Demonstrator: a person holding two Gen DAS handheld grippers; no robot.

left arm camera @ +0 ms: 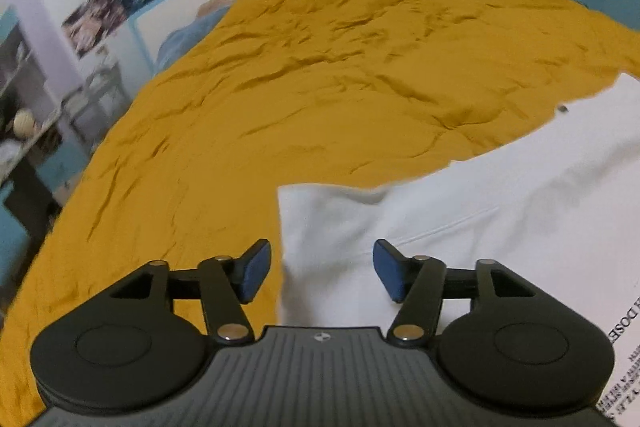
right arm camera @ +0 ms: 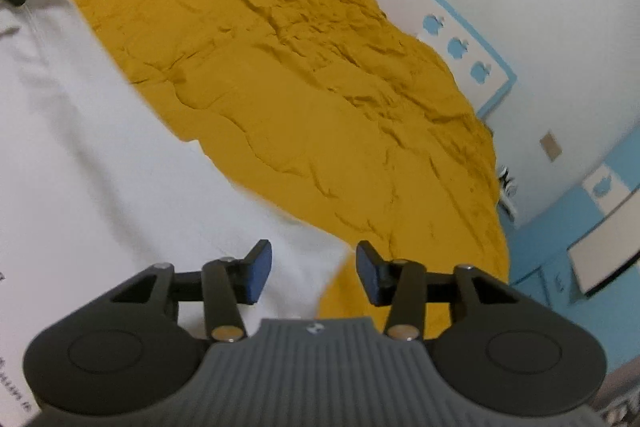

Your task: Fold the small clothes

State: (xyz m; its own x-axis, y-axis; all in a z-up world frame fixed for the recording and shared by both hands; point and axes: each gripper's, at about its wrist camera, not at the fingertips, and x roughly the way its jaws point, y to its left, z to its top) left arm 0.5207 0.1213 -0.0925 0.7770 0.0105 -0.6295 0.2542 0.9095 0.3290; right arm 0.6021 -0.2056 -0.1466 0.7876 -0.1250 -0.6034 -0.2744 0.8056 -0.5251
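Lay flat on the bed: a white T-shirt (left arm camera: 500,211) with black printed lettering, spread over the mustard-yellow bedspread (left arm camera: 320,75). Ran crosswise between the two tools, its long axis from one to the other, with the lettering toward the near side. Showed a squared corner and straight left edge directly ahead of the left gripper (left arm camera: 322,273), the cloth edge falling inside the gap, nearer the left finger. Showed the opposite corner likewise under the right gripper (right arm camera: 314,273), cloth reaching between its blue-padded fingers (right arm camera: 258,277) from the left, bare bedspread beyond. Stood wide apart on both tools, holding nothing. Hovered about equally near, each over its own end of the shirt, neither clearly touching it. Judged the likely next move a straight descent and pinch at both corners, then a fold away toward the far edge.
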